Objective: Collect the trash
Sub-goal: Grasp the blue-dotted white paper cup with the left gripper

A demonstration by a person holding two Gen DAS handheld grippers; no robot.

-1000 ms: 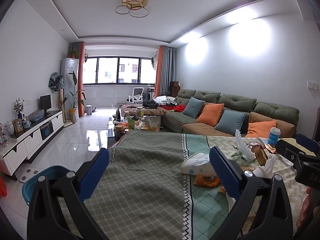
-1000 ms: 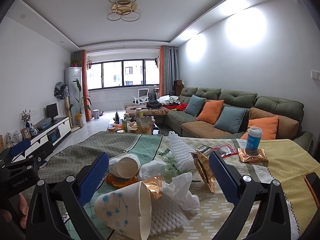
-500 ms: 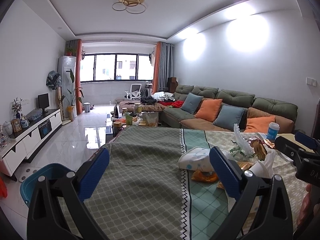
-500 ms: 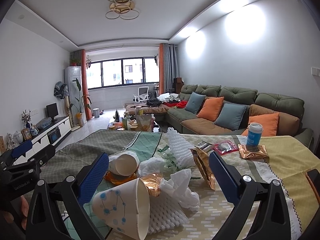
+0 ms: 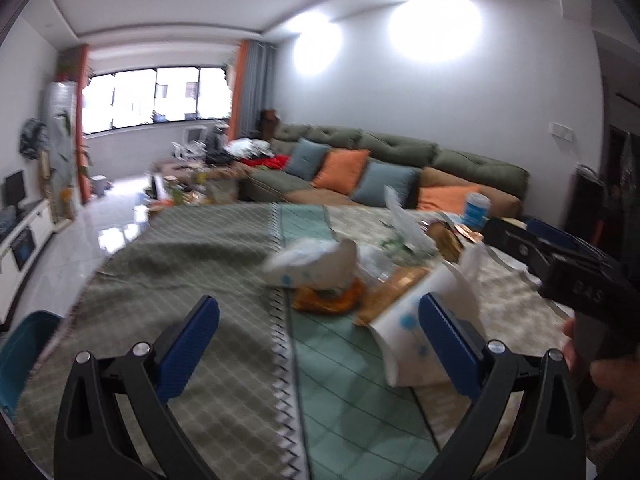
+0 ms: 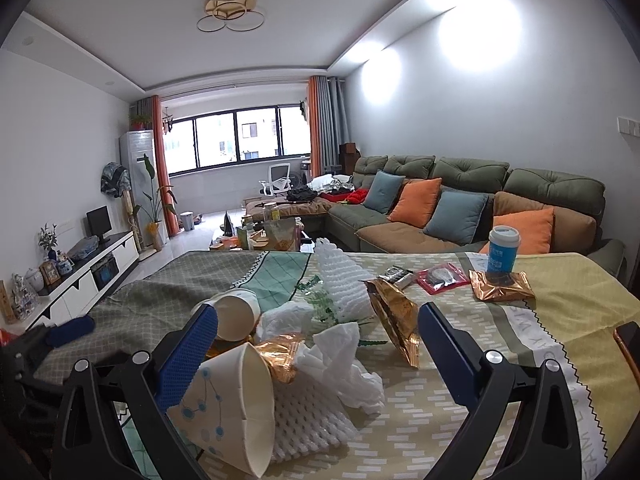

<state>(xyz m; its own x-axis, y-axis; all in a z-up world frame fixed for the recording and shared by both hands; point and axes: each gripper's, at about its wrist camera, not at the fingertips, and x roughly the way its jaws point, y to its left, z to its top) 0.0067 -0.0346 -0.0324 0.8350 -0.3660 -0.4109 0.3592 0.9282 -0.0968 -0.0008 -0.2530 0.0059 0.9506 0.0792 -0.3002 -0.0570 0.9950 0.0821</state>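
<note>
Two grippers hang with jaws apart and empty over the table [image 6: 560, 304]; the right gripper [image 6: 318, 344] frames the trash pile, a paper cup [image 6: 230, 404] nearest, likely lined up to grab; the left gripper [image 5: 318, 336] faces another cup [image 5: 316, 264] from the bare side.

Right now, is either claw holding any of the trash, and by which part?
Nothing is held. The left claw and the right claw are both open, and the tipped paper cup lies on the tablecloth.
</note>
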